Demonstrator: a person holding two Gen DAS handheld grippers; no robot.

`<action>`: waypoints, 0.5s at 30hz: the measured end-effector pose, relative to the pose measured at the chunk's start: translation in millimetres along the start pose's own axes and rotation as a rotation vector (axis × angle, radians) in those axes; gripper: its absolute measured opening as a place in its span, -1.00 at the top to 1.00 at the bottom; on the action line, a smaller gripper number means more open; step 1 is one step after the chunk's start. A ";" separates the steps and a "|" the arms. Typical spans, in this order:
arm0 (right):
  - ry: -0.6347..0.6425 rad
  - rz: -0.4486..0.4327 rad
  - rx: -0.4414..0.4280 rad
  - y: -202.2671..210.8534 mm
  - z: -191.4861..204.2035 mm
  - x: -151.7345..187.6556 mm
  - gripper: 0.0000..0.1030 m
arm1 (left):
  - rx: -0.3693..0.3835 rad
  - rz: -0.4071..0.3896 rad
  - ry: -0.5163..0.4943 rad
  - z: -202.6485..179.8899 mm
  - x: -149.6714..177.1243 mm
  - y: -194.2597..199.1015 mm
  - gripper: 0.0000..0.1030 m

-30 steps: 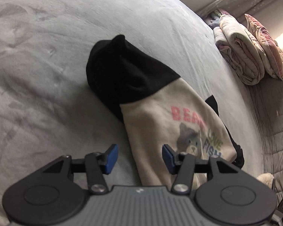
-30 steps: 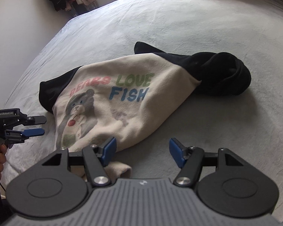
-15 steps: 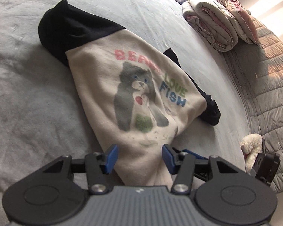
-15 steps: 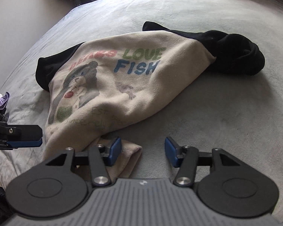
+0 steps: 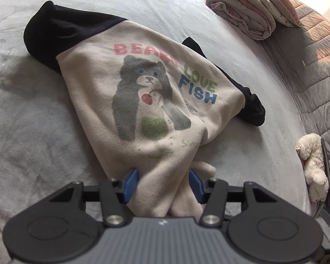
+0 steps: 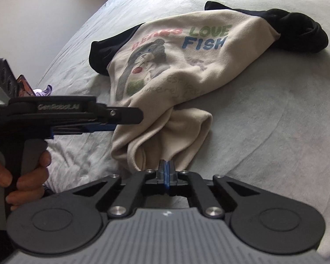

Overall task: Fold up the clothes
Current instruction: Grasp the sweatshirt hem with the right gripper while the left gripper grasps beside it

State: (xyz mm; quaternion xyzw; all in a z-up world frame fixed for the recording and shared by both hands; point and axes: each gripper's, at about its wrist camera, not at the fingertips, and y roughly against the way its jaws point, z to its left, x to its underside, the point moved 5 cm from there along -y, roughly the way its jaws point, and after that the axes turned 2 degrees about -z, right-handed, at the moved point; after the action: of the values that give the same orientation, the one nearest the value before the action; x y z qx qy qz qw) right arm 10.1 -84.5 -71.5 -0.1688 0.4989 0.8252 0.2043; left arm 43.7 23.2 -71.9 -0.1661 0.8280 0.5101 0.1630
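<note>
Partly hidden sweatshirt (image 5: 156, 114) hem under left claw (image 5: 162, 184).

Left wrist view: we look forward from behind the left gripper (image 5: 162, 184), low and close over the hem of the sweatshirt (image 5: 147, 101), facing along the bed (image 5: 33, 132) toward the folded quilts (image 5: 242, 11) and a plush toy (image 5: 312, 162) at right.

Right wrist view: we look from behind the right gripper (image 6: 166, 171), equally low and near, facing the wall (image 6: 33, 11) beyond the bed.

Shared: both views take in the sweatshirt's bear print, its black sleeves and the grey bed; our right view also catches the left gripper from the side.
</note>
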 end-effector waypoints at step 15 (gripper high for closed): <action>0.061 -0.154 0.181 -19.7 -27.8 -31.5 -0.12 | -0.053 -0.069 0.049 8.6 -3.7 8.6 0.80</action>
State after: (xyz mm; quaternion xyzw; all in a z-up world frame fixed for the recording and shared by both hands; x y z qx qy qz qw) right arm 49.2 -106.5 -83.6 -0.2123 0.5628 0.7532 0.2663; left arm 44.0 35.0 -67.2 -0.2114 0.8118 0.5217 0.1557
